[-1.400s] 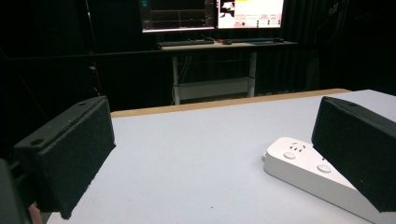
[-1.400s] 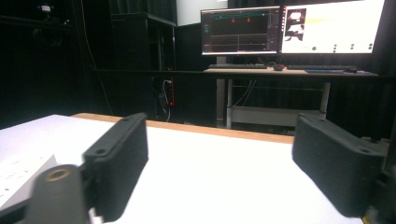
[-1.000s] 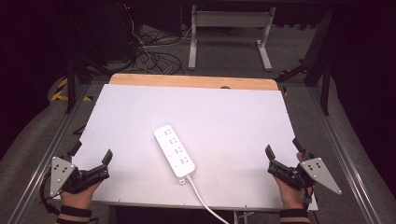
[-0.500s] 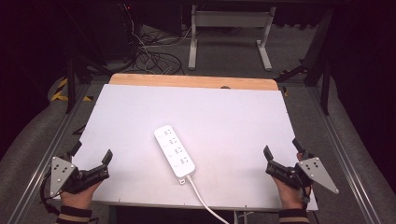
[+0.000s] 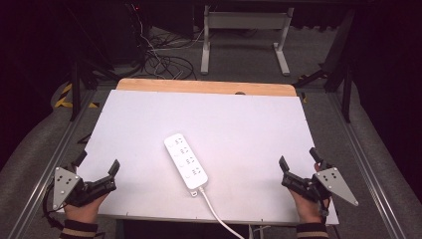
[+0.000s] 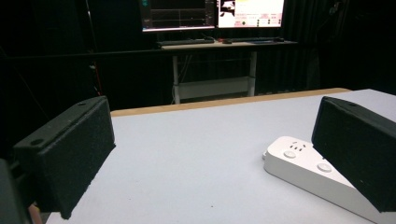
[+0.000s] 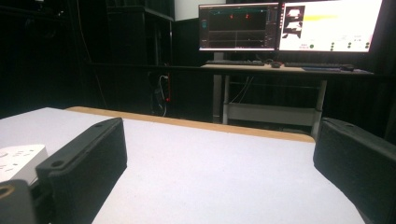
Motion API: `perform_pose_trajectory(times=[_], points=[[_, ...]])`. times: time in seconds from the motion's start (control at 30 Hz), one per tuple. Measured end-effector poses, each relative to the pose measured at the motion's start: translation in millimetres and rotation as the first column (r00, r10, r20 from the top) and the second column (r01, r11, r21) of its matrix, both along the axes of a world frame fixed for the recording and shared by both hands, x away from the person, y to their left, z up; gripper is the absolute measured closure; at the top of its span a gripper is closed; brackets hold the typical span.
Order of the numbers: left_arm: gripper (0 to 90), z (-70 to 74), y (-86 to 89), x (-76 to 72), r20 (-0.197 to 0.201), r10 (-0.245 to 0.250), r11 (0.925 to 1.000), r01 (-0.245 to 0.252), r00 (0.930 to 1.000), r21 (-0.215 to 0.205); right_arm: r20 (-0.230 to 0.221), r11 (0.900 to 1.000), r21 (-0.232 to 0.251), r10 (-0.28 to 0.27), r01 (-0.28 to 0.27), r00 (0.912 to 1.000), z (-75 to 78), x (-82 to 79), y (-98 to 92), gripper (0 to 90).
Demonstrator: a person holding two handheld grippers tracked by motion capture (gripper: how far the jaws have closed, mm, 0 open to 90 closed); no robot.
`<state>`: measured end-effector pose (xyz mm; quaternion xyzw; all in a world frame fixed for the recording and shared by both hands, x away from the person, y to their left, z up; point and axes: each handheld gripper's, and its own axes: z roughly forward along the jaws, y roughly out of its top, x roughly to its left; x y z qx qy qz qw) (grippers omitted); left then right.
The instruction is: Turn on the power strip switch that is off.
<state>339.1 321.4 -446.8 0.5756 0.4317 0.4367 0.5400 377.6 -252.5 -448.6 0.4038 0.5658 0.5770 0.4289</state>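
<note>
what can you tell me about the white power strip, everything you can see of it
The power strip is a long white bar with rounded corners, plastic by its look, with four rows of sockets along its top. It lies flat on the white table, near the front middle, set at a slant. A white cord leaves its near end and runs off the front edge. Nothing is plugged in. The left claw and right claw both stand apart from it, open.
</note>
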Motion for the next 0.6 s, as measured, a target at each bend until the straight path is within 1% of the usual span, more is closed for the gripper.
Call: perform_pose_trajectory(times=[0.23,0.37,0.43,0.57,0.6], points=[[0.0,-0.1,0.1,-0.1,0.0,-0.001,1.0,0.001,1.0,-0.001,-0.013,1.0,0.001,-0.001,0.001,0.9999,-2.2,1.1,0.5,3.2],[0.0,0.0,0.0,-0.3,-0.002,-0.002,1.0,0.002,1.0,-0.002,-0.022,1.0,-0.008,-0.002,0.002,0.9998,-5.3,2.4,2.2,2.5],[0.0,0.2,-0.6,-0.7,0.001,-0.002,1.0,0.002,1.0,0.005,-0.024,1.0,-0.013,0.002,-0.002,0.9997,-7.5,3.1,2.6,2.2],[0.0,0.0,1.1,-1.8,-0.001,0.0,1.0,0.0,1.0,0.0,-0.046,1.0,-0.015,-0.006,0.005,0.9989,-10.1,6.1,2.2,2.0],[0.0,0.1,1.8,-2.3,0.002,0.003,1.0,-0.003,1.0,-0.002,-0.055,1.0,-0.007,-0.007,0.007,0.9985,-10.7,6.6,2.1,2.0]])
